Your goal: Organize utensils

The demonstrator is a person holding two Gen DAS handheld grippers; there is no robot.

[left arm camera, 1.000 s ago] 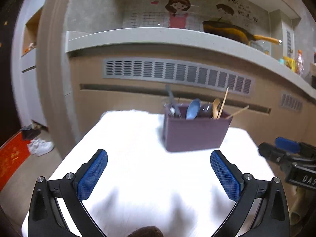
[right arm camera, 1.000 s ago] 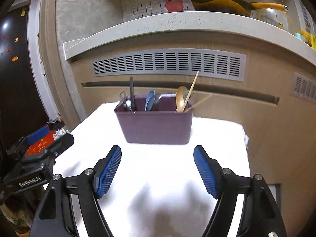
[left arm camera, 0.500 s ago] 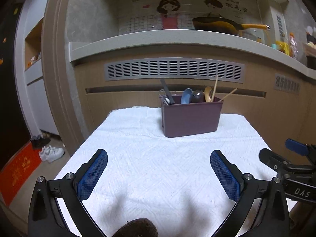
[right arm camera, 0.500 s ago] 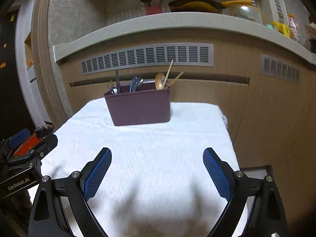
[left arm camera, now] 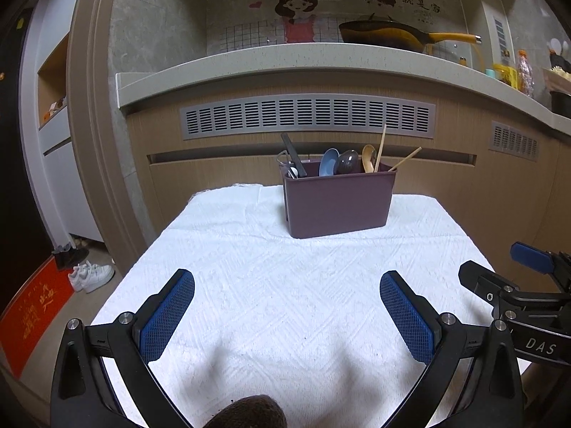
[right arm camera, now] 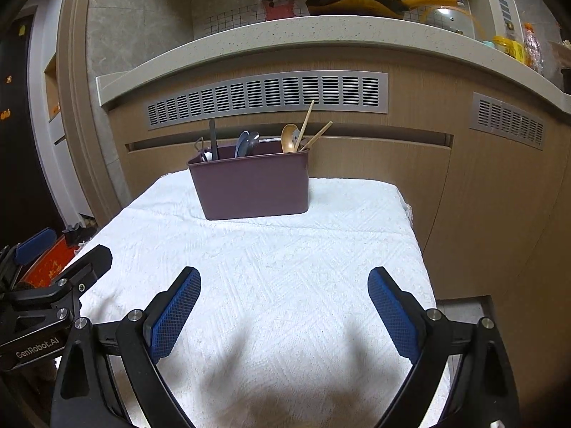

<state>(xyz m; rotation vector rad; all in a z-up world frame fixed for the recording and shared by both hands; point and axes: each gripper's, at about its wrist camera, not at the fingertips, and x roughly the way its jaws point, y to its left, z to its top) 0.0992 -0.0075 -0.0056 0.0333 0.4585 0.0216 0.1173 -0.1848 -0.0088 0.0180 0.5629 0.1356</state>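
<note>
With both grippers hovering low over the near edge of the cloth (left arm camera: 271, 285), I have nothing in hand. L gripper (left arm camera: 287, 312): jaws spread wide, empty. R gripper (right arm camera: 284, 308): jaws spread wide, empty; only bare cloth lies between the pads of either.

Location of work item: caddy (left arm camera: 339, 203) stands upright straight ahead of both grippers, well apart from the tips, at the far end of the cloth near the cabinet (left arm camera: 481, 192). From the R view it sits slightly left of centre (right arm camera: 249, 187).

Contents, L to R as seen ahead:
- dark tool (left arm camera: 293, 155) w/ small metal pieces, left section
- blue spoon (left arm camera: 329, 162) and dark spoon (left arm camera: 348, 162), middle
- wooden spoon (left arm camera: 368, 157) and chopsticks (left arm camera: 381, 146), right section; one chopstick leans out to the right

No utensils lie loose on the cloth, so sorting looks done or nearly so.

Handling est.:
- Utensils: light, stiff. Ceramic-type spoons prob. slick and chippable; grip at the neck or bowl edge, moderate squeeze.
- Chopsticks: thin, apt to roll or pivot; pinch mid-shaft, across the pads.
- Caddy: rigid plastic, prob. light, top-heavy w/ contents. Take it by one side wall near the rim, or across its narrow ends; too wide for one jaw span along its length, I judge.
</note>
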